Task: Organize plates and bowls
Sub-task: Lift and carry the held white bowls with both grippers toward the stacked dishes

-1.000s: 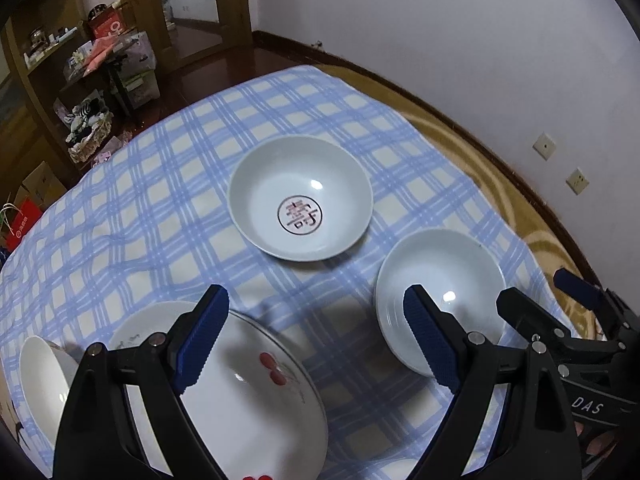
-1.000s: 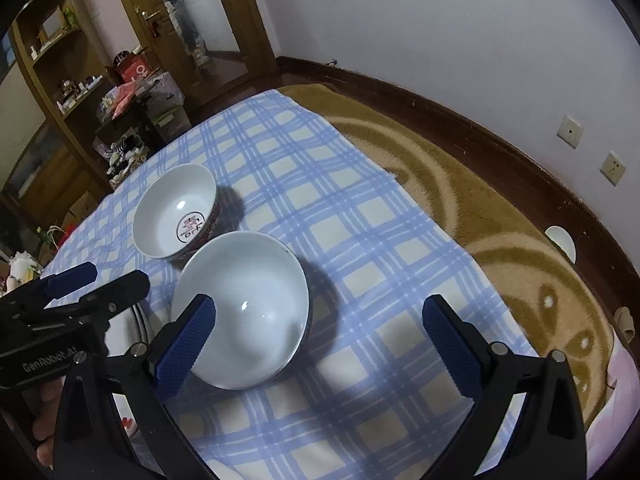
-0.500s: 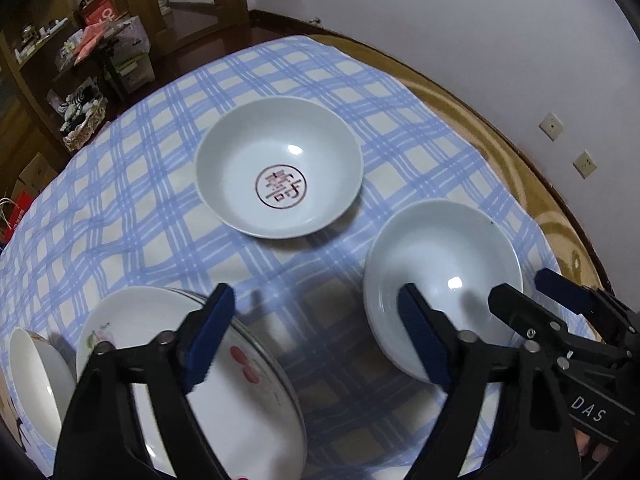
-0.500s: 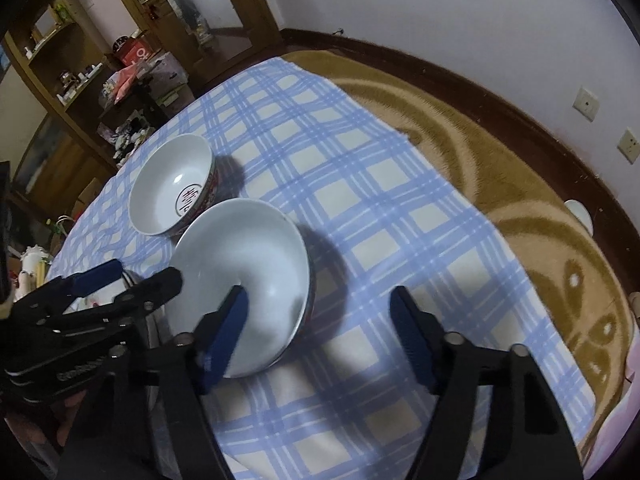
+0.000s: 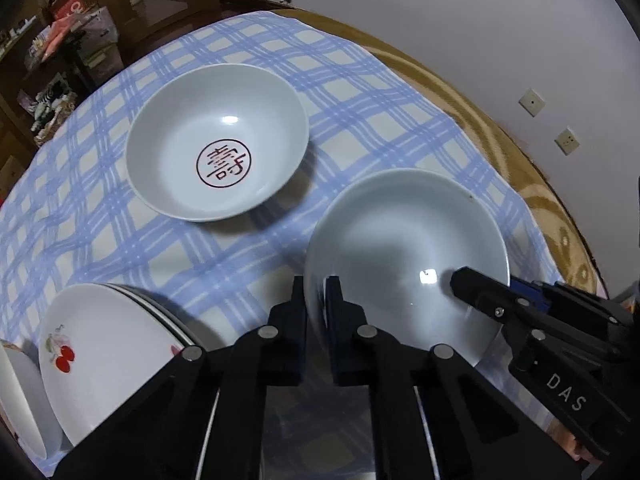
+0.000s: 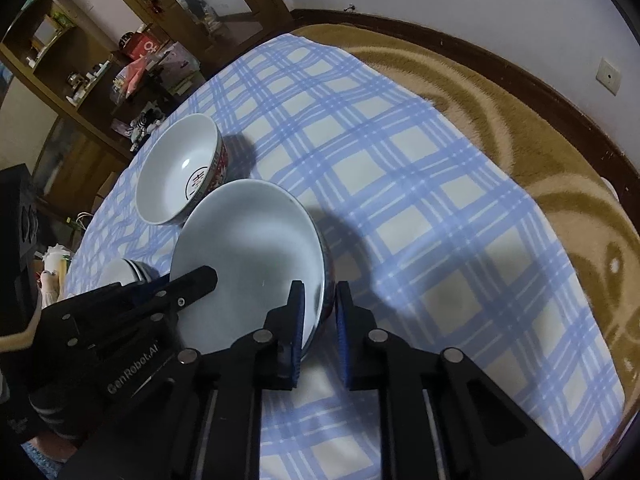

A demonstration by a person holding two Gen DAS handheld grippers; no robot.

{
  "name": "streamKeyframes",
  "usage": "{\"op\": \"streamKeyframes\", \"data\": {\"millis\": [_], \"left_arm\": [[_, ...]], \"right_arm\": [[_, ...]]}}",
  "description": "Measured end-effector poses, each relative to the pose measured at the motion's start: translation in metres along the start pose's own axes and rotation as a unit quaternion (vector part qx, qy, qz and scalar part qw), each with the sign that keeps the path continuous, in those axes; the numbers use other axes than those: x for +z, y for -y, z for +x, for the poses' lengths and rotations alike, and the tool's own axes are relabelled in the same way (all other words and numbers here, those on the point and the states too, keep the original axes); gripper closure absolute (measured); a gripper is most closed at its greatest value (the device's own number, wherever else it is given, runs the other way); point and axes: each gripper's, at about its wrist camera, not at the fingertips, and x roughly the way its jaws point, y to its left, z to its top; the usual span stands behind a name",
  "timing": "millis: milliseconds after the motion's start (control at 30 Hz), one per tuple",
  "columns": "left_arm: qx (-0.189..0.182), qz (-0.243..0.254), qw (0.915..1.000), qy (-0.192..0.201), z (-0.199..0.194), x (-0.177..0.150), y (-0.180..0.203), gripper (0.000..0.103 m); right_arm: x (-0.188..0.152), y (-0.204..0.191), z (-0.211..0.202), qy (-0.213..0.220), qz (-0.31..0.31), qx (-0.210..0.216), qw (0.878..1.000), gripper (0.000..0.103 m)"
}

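A white wall [image 5: 400,20] with two sockets [image 5: 532,102] is filling the upper right of the left wrist view, a dark skirting board [image 6: 520,76] running along its foot in the right wrist view. A wooden cabinet [image 6: 68,76] crowded with boxes and oddments is standing at the upper left of the right wrist view.

A tan patterned blanket [image 6: 540,152] is covering the round table, showing as a curved band to the right. Over it a blue-and-cream checked cloth [image 5: 360,92] is spreading across the middle of both views.

On the cloth, a stack of plates [image 5: 104,356] with a red cherry motif is sitting at the lower left of the left wrist view. A marked bowl [image 5: 218,142], bearing a red Chinese character inside a ring, is resting upright above centre. A plain bowl [image 5: 404,252] is sitting just right of centre, close beside the marked one but apart from it.

The left gripper [image 5: 316,296] is clamping the plain bowl's near left rim, one finger inside and one outside. The right gripper [image 6: 318,312] is pinching the same bowl's opposite rim in like fashion. Whether the bowl is lifted off the cloth cannot be told.
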Motion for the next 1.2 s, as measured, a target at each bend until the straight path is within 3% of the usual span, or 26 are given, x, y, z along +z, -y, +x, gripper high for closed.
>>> {"op": "streamKeyframes", "data": {"millis": [533, 933, 1200], "left_arm": [[-0.001, -0.019, 0.9996, 0.021, -0.050, -0.013, -0.023, 0.094], [0.031, -0.061, 0.9970, 0.037, -0.107, -0.047, -0.076, 0.094], [0.061, -0.110, 0.9907, 0.052, -0.151, -0.076, -0.128, 0.094]], "right_arm": [[-0.008, -0.040, -0.033, 0.043, -0.047, -0.004, 0.998, 0.091], [-0.025, -0.109, -0.048, 0.034, -0.095, 0.032, 0.994, 0.091], [-0.045, -0.172, -0.054, 0.043, -0.146, 0.060, 0.986, 0.091]]}}
